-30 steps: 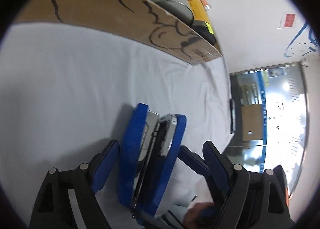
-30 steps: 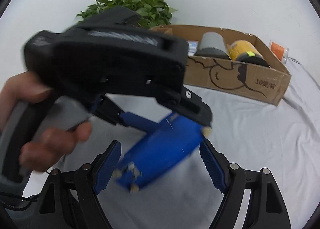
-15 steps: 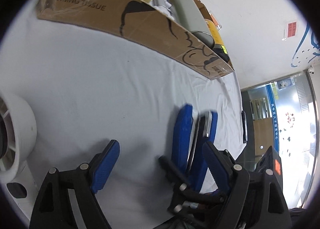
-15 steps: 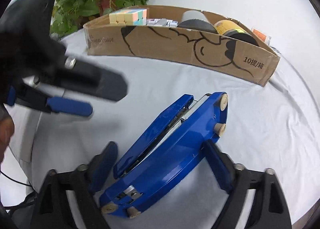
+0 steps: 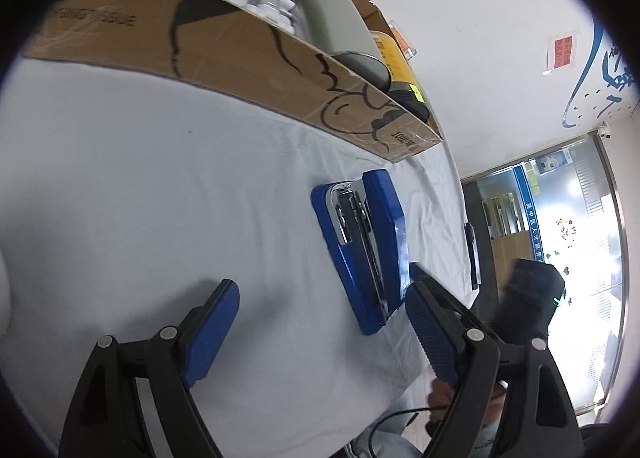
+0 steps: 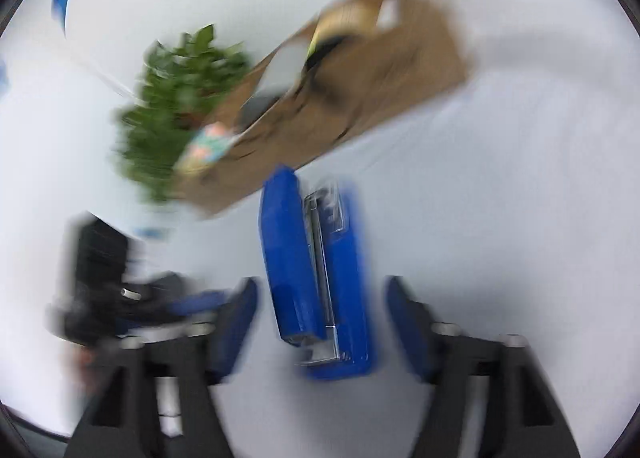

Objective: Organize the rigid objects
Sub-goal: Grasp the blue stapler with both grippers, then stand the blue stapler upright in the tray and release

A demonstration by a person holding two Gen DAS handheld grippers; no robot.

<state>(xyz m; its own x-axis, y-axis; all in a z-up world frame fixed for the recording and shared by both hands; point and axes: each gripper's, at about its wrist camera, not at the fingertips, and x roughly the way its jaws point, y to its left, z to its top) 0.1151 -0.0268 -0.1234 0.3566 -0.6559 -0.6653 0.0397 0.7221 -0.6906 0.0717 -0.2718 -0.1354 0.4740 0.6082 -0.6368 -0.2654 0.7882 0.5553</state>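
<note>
A blue stapler (image 5: 362,248) lies on its side on the white-clothed bench (image 5: 160,186), centre-right of the left view. Both the left gripper (image 5: 316,322) and right gripper (image 6: 320,322) are spread, holding nothing. It's probably stiff, hefty and glossy-slick; pinch across its long flanks, mid-body.

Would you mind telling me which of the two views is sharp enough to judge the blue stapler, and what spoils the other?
Left wrist view: sharp; the stapler lies on its side on the white cloth, with only fisheye bending and window glare at the right. Right wrist view: heavy motion blur smears the cardboard box and plant; the stapler is only softly outlined.
</note>
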